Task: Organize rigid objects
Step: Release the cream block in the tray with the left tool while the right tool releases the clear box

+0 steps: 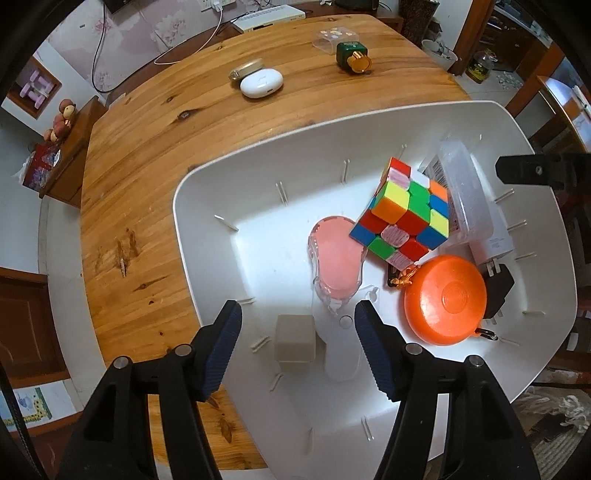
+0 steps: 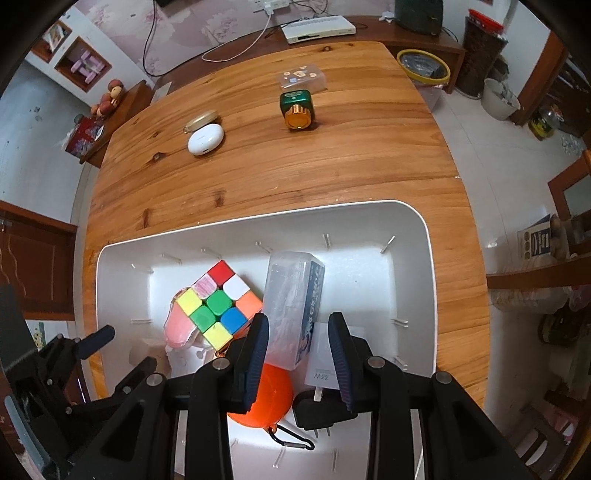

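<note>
A white bin [image 1: 229, 192] [image 2: 413, 236] on the wooden table holds a colour cube [image 1: 406, 210] [image 2: 218, 306], a pink case [image 1: 338, 258] [image 2: 179, 328], an orange round case [image 1: 445, 299] [image 2: 269, 398], a clear plastic box [image 1: 469, 192] [image 2: 295, 295], a white charger [image 1: 495, 243] [image 2: 321, 358], a black plug [image 1: 498, 284], and a beige block [image 1: 295, 343]. My left gripper [image 1: 299, 343] is open above the beige block at the bin's near edge. My right gripper [image 2: 299, 354] is open and empty above the clear box and charger.
On the table beyond the bin lie a white earbud case [image 1: 261, 84] [image 2: 205, 139] beside a gold compact [image 1: 245, 68] [image 2: 201, 119], a green bottle with a gold cap [image 1: 352, 55] [image 2: 297, 109], and a clear packet [image 1: 334, 35] [image 2: 303, 75]. The right gripper's tip [image 1: 535, 170] shows at the bin's right.
</note>
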Demonstrator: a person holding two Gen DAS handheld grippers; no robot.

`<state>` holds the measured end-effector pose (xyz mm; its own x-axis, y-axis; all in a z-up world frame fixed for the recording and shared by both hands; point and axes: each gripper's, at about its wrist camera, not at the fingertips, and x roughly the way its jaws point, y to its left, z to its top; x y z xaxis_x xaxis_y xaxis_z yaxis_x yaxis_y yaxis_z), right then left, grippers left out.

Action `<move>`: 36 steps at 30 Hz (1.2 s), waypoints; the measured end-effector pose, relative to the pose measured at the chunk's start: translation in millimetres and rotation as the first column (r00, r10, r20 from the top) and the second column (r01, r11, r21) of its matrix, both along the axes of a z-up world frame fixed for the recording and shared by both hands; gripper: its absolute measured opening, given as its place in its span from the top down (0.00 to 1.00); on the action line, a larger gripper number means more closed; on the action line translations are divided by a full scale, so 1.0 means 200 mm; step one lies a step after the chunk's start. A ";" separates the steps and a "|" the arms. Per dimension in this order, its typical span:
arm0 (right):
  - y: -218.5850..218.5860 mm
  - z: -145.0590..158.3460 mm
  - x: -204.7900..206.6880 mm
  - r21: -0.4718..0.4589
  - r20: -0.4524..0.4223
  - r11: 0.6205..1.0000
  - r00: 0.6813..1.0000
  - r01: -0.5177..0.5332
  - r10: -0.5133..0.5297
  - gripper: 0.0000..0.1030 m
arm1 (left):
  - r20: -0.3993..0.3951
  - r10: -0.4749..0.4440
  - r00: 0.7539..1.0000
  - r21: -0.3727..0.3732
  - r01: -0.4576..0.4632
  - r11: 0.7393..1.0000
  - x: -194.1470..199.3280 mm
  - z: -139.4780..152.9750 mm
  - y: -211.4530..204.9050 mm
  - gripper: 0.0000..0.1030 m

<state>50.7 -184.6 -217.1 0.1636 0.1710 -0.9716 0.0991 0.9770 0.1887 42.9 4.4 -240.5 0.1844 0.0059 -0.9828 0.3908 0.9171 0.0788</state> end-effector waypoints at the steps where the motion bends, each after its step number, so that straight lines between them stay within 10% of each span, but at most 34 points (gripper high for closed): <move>1: 0.00 0.01 0.00 -0.003 0.003 1.000 1.000 -0.005 0.005 0.67 | 0.001 0.002 1.000 -0.003 -0.002 1.000 0.00 0.01 0.00 0.35; 19: -0.01 0.17 0.04 -0.034 0.054 0.998 0.997 -0.051 0.053 0.67 | 0.060 0.081 0.995 -0.122 -0.073 0.990 0.25 0.39 0.04 0.35; 36: -0.09 0.76 0.39 -0.123 0.292 0.988 0.948 -0.096 0.128 0.55 | 0.246 0.142 0.959 -0.185 -0.097 0.978 0.63 0.86 -0.02 0.29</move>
<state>128.2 -202.2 -65.2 0.4342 0.1044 -0.8948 -0.0573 0.9945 0.0882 168.5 0.6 -67.7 0.4389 -0.1189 -0.8906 0.2644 0.9644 0.0016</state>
